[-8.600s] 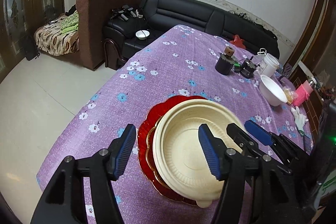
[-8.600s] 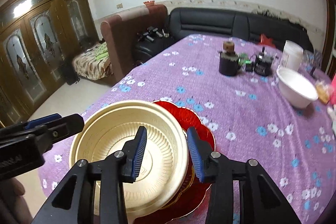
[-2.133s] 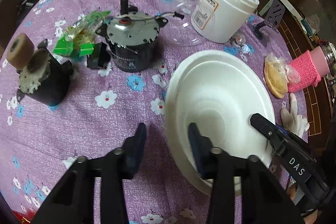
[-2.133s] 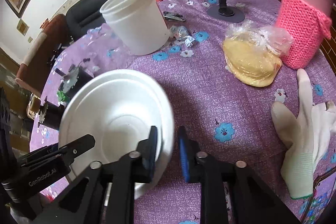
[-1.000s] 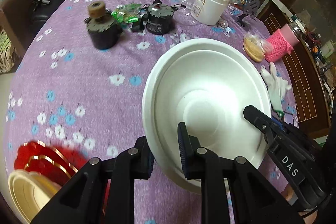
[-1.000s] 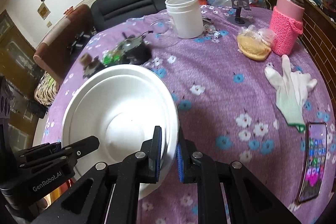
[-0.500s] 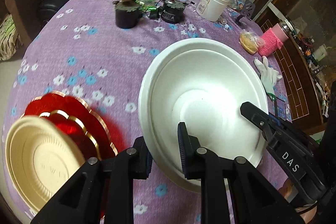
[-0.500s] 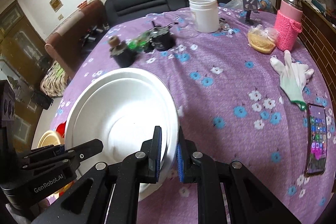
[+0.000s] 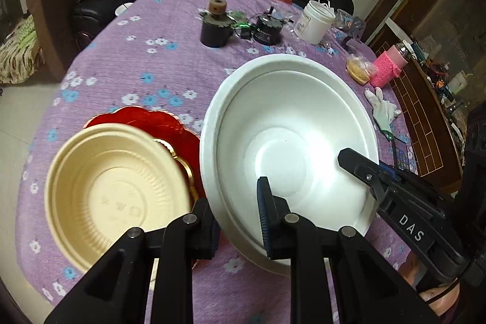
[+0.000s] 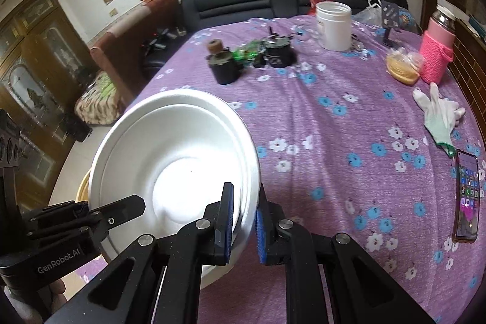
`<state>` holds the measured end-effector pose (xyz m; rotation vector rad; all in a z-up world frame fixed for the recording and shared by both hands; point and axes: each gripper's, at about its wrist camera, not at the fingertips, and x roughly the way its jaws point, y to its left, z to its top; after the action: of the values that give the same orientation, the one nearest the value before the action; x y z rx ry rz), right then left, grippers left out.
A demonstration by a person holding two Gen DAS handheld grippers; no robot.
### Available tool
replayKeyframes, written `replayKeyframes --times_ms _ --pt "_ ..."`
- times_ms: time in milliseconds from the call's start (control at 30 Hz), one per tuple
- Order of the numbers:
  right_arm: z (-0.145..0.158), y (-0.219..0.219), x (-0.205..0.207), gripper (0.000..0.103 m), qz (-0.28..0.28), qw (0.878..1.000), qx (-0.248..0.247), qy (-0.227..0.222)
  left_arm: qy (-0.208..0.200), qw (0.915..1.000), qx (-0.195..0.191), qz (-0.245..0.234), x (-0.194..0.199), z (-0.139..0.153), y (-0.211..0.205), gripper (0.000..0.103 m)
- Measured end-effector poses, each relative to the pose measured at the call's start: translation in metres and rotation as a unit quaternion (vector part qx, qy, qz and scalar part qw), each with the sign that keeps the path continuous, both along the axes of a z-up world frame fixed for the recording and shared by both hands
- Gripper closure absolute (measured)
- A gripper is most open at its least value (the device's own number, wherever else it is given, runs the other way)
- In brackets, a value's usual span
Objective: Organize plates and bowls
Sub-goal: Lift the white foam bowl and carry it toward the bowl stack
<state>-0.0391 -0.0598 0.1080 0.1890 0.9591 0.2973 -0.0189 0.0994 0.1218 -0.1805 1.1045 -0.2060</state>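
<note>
- tabletop: round, covered in purple cloth with blue and white flower print, soft woven look. Clutter sits at the far side, the dishes at the near edge.
- white bowl: biggest dish, foam-like, matte, smooth with a stepped rim and a flat round base. Held up tilted, above the tabletop, just right of the stack. Looks like two nested, can't be sure.
- cream bowl: ribbed inner wall, plastic or pulp look, embossed mark in the base. Sits on the red plate, offset toward the near edge.
- red plate: glossy, scalloped rim with gold edging, flat on the cloth under the cream bowl.
- left tool: black frame, blue ribbed pads, clamped on the near-left rim of the white bowl, one finger inside, one outside.
- right tool: same build, pinched tight on the near-right rim of the white bowl.
- Progress, my read: cream bowl and red plate already stacked; white bowl is mid-carry, not set down. Left to do: lower it into the cream bowl, then release both tools. No other loose plates or bowls visible.
- Small stuff far side: white jar, pink knit-sleeved bottle, glove, phone.
</note>
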Motion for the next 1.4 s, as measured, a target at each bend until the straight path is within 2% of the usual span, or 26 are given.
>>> replayKeyframes --times_ms 267,733,967,1267,1400 --pt "0.011 0.034 -0.014 0.089 0.039 0.999 0.007 -0.017 -0.018 0.9997 -0.003 0.017 -0.027 0.007 0.037 0.084" --pt "0.001 0.099 -0.009 0.089 0.095 0.995 0.023 -0.007 -0.03 0.9974 -0.007 0.065 -0.046 0.004 0.104 0.084" --pt "-0.012 0.121 0.001 0.089 0.114 0.993 0.028 0.006 -0.045 0.9955 0.026 0.079 -0.049 0.001 0.122 0.083" --pt "-0.022 0.136 0.008 0.089 0.126 0.992 0.025 0.014 -0.07 0.9899 0.096 0.077 -0.05 -0.003 0.119 0.083" --pt "-0.028 0.138 0.012 0.088 0.125 0.992 0.023 0.02 -0.074 0.9883 0.11 0.076 -0.048 -0.007 0.12 0.083"
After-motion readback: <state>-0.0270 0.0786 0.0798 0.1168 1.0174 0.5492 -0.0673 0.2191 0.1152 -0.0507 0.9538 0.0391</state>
